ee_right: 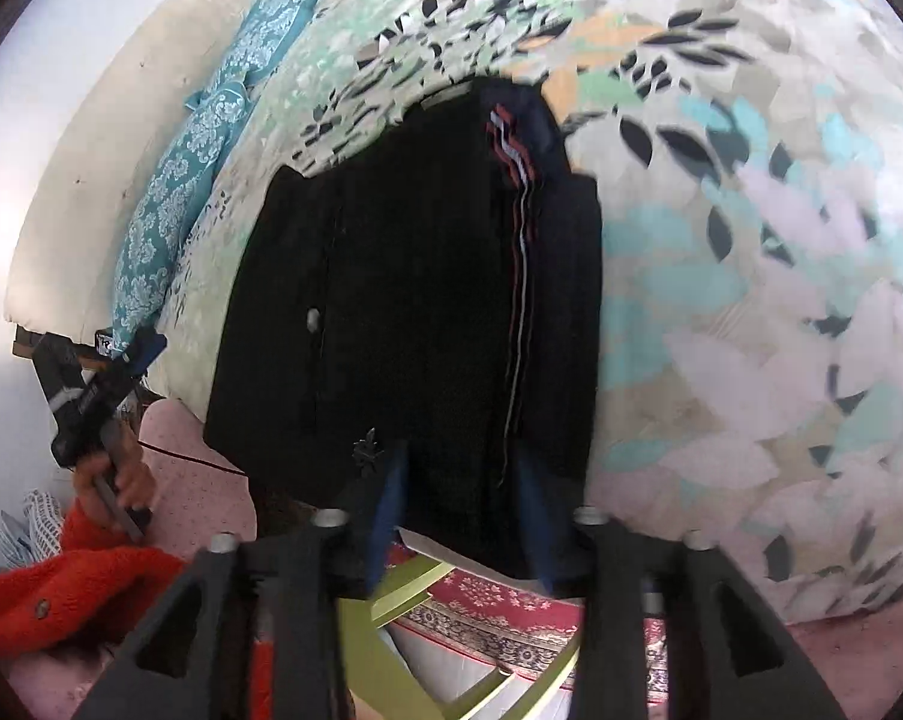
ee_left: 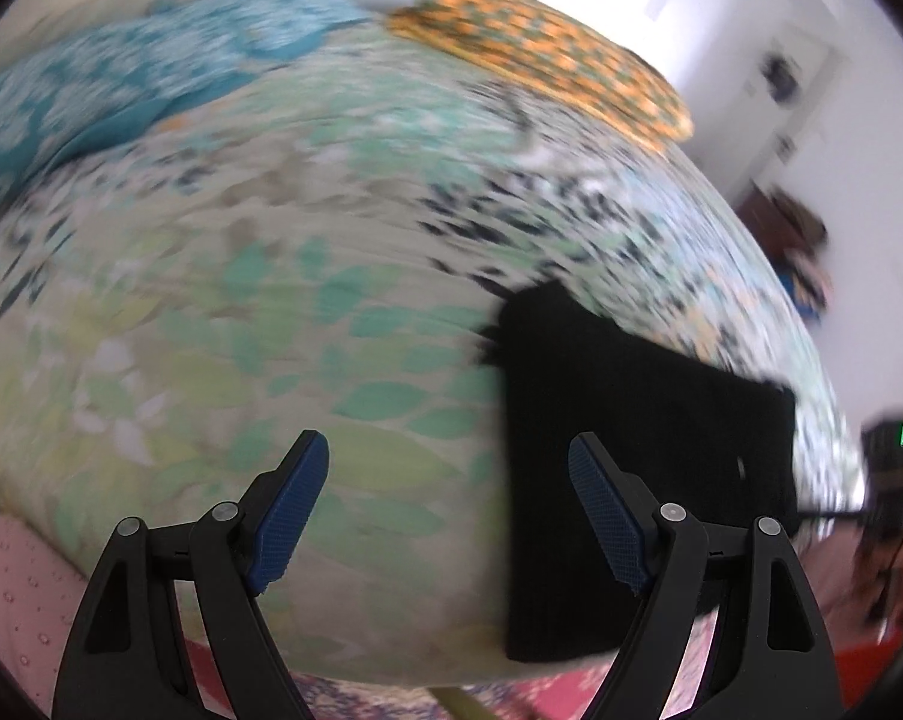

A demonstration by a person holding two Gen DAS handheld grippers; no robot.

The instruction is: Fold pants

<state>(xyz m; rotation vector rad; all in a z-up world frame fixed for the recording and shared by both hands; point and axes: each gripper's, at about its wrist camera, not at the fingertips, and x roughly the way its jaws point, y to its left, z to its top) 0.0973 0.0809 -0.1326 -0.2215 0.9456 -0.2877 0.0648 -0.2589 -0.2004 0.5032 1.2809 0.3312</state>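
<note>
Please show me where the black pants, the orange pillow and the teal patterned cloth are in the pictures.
black pants (ee_right: 415, 312): right wrist view, middle of the folded stack.
orange pillow (ee_left: 547, 54): left wrist view, middle of its top face.
teal patterned cloth (ee_left: 139, 78): left wrist view, its broad middle part.

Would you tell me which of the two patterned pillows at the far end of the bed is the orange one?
It is the orange floral pillow at the bed's far right corner; the teal patterned pillow lies to its left.

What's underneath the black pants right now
The folded black pants lie on the leaf-patterned bedspread, near its edge. Whatever the bedspread covers under them is hidden, and so are the pants' inner layers.
</note>
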